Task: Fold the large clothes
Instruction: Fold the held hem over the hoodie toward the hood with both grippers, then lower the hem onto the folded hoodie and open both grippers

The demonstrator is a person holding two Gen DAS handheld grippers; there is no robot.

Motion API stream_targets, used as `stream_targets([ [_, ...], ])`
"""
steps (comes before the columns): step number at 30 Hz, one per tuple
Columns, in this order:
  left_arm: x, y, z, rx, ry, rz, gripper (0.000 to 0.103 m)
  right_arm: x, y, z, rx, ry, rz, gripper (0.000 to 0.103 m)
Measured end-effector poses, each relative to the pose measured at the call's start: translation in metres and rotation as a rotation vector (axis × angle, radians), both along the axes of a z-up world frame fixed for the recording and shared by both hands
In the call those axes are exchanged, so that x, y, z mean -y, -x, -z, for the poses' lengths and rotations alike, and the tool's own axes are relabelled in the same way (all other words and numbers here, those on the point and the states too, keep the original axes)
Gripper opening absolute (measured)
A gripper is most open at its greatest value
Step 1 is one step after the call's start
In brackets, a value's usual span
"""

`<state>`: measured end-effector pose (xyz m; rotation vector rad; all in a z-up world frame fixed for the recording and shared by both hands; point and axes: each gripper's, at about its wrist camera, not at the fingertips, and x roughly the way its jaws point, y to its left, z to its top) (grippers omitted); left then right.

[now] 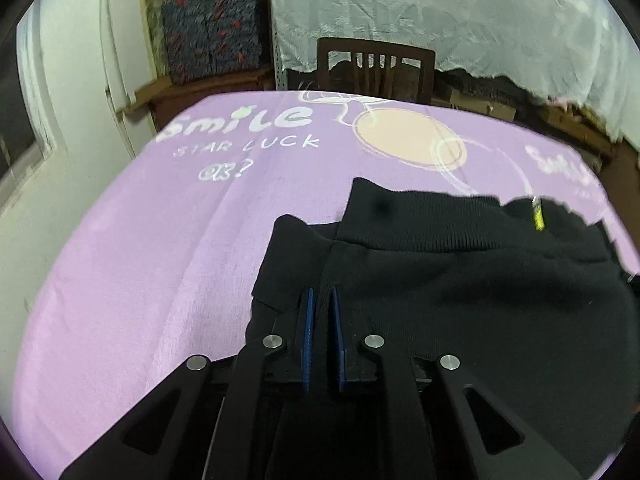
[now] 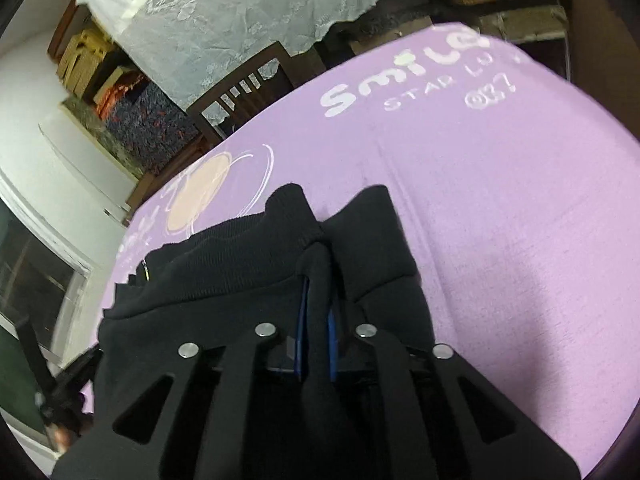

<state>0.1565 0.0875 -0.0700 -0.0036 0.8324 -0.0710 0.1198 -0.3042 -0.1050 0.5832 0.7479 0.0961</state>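
I'm clenching the left gripper on a pinched fold of the black garment; my right gripper is pinching another fold. Garment is lying across the near edge of the purple sheet. Wooden chair is standing beyond the far edge.

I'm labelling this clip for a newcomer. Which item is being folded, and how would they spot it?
Find the lilac printed sheet. On it lies the black ribbed-hem knit garment, the only dark cloth there, pinched by both the left gripper and right gripper.

Black garment runs off the frame's lower edge — far lettering blurred.
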Motion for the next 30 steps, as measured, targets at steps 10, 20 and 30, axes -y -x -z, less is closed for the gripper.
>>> stream_targets([
  [10, 0.07, 0.023, -0.034, 0.076, 0.038, 0.188, 0.025, -0.071, 0.03, -0.071, 0.233, 0.092, -0.14, 0.023],
  [20, 0.094, 0.015, 0.006, 0.083, -0.125, 0.152, 0.049, -0.119, 0.006, -0.018, 0.062, 0.121, -0.383, 0.018],
  [30, 0.093, 0.027, 0.003, 0.107, -0.147, 0.145, 0.052, -0.118, 0.007, -0.022, 0.076, 0.119, -0.378, 0.017],
])
